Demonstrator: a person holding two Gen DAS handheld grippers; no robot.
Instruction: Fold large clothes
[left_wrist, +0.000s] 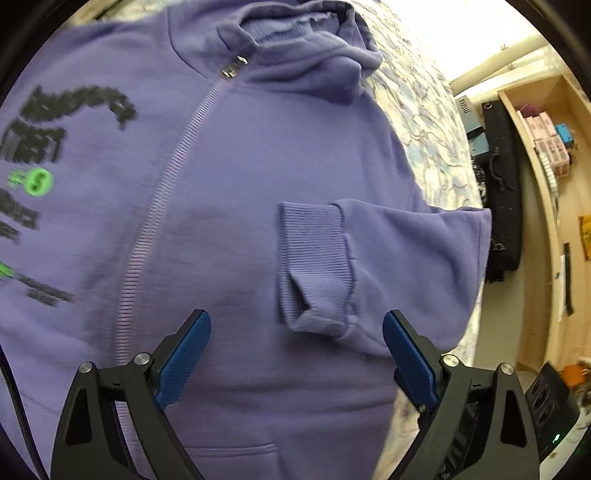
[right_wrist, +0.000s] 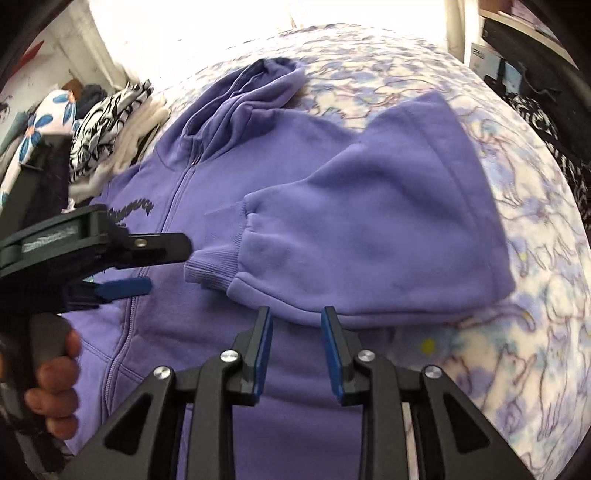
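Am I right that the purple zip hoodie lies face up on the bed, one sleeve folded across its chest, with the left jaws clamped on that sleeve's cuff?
Not quite. The left gripper is not clamped: the left wrist view shows its jaws spread wide either side of the cuff, pressing nothing. The rest holds: the hoodie lies zip-up on the bed, sleeve folded across.

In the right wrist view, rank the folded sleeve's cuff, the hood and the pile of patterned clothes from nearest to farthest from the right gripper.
From the right gripper:
1. Cuff, just ahead, slightly left.
2. Hood, far end of the hoodie.
3. Pile of patterned clothes, upper left; close to the hood's rank, hard to separate.
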